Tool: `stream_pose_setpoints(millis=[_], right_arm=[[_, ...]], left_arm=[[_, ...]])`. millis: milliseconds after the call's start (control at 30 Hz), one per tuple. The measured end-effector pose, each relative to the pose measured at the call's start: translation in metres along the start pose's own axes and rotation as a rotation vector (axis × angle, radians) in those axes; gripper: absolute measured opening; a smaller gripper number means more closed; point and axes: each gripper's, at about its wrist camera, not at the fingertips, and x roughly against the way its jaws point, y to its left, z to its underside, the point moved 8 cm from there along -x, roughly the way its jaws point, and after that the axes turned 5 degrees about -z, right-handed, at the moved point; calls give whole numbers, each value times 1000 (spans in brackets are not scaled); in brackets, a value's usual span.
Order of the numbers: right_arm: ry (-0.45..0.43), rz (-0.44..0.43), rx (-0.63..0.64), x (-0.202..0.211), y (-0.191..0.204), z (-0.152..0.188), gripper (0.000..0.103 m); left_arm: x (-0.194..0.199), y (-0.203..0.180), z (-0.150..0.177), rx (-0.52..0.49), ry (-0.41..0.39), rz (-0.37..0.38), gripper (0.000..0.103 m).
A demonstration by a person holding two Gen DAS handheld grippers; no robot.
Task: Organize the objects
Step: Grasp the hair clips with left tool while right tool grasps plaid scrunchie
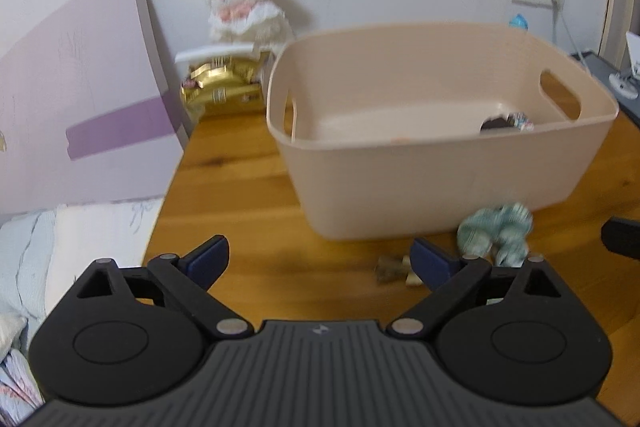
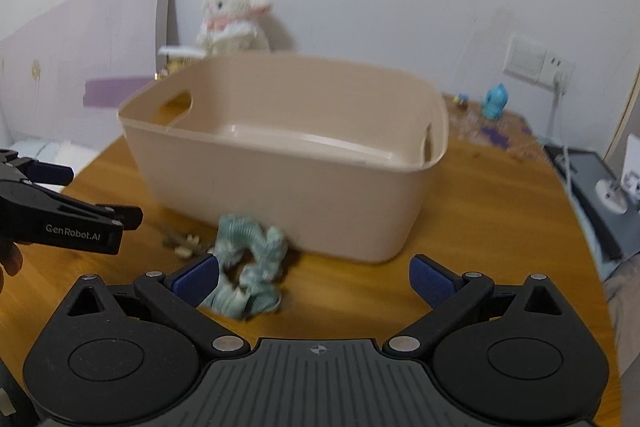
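A beige plastic basket [image 1: 420,183] [image 2: 280,187] stands on the wooden table; a small dark item and a patterned item [image 1: 506,123] lie inside at its right end. A green-and-white scrunchie [image 1: 496,233] [image 2: 250,267] lies on the table in front of the basket. A small brown hair clip [image 1: 394,269] [image 2: 182,243] lies left of it. My left gripper [image 1: 320,261] is open and empty, left of the scrunchie; it shows in the right wrist view [image 2: 80,203]. My right gripper [image 2: 314,281] is open, its left finger beside the scrunchie.
A white plush toy [image 1: 248,3] and a gold box [image 1: 222,87] stand at the back against the wall. A purple headboard [image 1: 80,99] and bedding lie left of the table edge. A blue figurine [image 2: 495,101], wall socket [image 2: 536,65] and a dark device [image 2: 600,183] are at right.
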Motion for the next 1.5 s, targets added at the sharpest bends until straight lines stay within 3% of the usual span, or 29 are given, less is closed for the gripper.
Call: stream_pose_setpoints(millis=[333, 667, 933, 1267, 1367, 1500], right_arm=[[91, -56, -32, -52, 18, 23, 103], [101, -48, -57, -84, 24, 23, 103], [95, 10, -139, -82, -10, 30, 103], [87, 29, -109, -69, -23, 45, 103], [77, 38, -90, -68, -22, 45, 97], [65, 34, -65, -66, -17, 42, 80]], left_arm=[[-36, 2, 20, 9, 78, 0, 97], [-55, 4, 19, 51, 100, 40, 97], [-47, -9, 15, 65, 92, 111, 97], [-61, -36, 22, 60, 127, 147, 97], [-71, -40, 25, 64, 142, 140, 98], [-73, -42, 22, 69, 115, 139, 97]])
